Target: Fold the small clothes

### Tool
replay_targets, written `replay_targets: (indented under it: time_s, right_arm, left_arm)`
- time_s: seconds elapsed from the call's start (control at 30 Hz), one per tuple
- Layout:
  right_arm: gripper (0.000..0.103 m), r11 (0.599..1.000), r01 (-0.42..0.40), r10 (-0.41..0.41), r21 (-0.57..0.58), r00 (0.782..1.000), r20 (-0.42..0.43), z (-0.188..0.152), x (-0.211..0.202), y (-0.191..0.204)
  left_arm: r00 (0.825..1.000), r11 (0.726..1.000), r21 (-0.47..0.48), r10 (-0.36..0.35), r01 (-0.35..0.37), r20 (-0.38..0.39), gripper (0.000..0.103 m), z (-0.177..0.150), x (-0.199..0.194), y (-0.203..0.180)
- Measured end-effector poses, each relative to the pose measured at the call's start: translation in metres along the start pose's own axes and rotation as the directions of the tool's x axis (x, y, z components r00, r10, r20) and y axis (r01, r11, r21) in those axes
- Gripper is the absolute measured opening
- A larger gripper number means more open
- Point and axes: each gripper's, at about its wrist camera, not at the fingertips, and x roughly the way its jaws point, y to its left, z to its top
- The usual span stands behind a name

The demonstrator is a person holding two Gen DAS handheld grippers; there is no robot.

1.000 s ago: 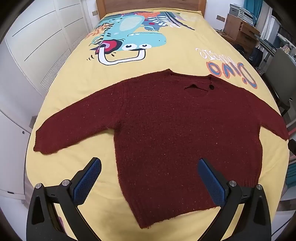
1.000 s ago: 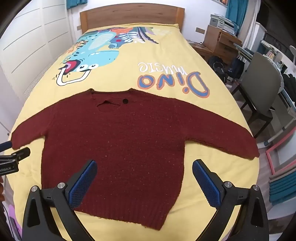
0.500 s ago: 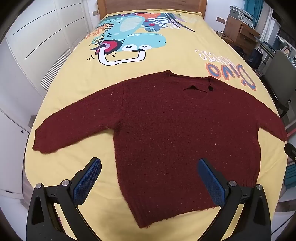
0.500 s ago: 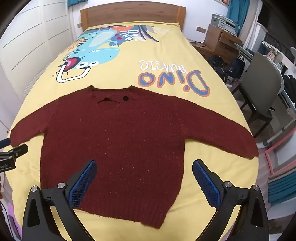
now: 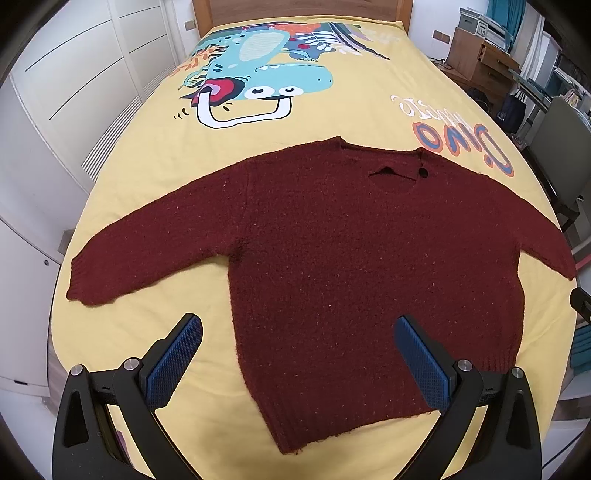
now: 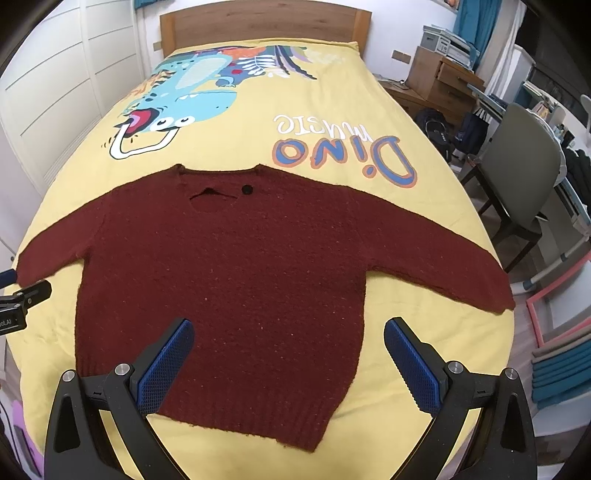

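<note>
A dark red knitted sweater (image 5: 351, 266) lies flat on the yellow bed cover, both sleeves spread out; it also shows in the right wrist view (image 6: 229, 280). My left gripper (image 5: 295, 347) is open and empty, hovering above the hem near the sweater's left side. My right gripper (image 6: 288, 354) is open and empty above the hem's right half. The left gripper's tip shows at the left edge of the right wrist view (image 6: 22, 299). The right gripper's tip shows at the right edge of the left wrist view (image 5: 581, 302).
The bed cover (image 6: 332, 122) has a dinosaur print and "Dino music" lettering. A wooden headboard (image 6: 258, 27) stands at the far end. White wardrobe doors (image 5: 74, 92) line the left. A grey chair (image 6: 524, 173), desk and drawers stand at the right.
Both grippers have drifted slightly, so the sweater sits a touch higher and further in view. Both stay open. The sweater has not moved.
</note>
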Motion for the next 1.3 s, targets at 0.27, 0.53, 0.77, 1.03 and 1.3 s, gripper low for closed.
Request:
replay_targets:
  time_s: [0.27, 0.53, 0.77, 1.03, 1.3]
  right_arm:
    - [0.102, 1.0, 0.007, -0.007, 0.003, 1.0, -0.003, 0.0, 0.001, -0.005]
    - [0.102, 1.0, 0.011, -0.011, 0.002, 1.0, -0.005, -0.001, 0.001, -0.009]
    - [0.102, 1.0, 0.003, -0.003, -0.003, 1.0, -0.011, -0.004, 0.0, -0.011]
    - [0.102, 1.0, 0.011, -0.011, -0.011, 1.0, -0.013, -0.002, 0.002, -0.007]
    - [0.102, 1.0, 0.016, -0.017, -0.018, 1.0, -0.019, 0.0, 0.003, -0.003]
  left_arm:
    - [1.0, 1.0, 0.005, -0.003, 0.003, -0.011, 0.102, 0.0, 0.002, -0.002]
    - [1.0, 1.0, 0.008, -0.002, 0.002, -0.013, 0.102, 0.0, 0.003, -0.004]
    - [1.0, 1.0, 0.004, -0.002, 0.002, -0.03, 0.102, 0.0, 0.005, -0.003]
    - [1.0, 1.0, 0.009, 0.004, -0.004, -0.03, 0.102, 0.0, 0.006, -0.003]
    - [1.0, 1.0, 0.012, 0.004, -0.003, -0.031, 0.102, -0.001, 0.006, -0.004]
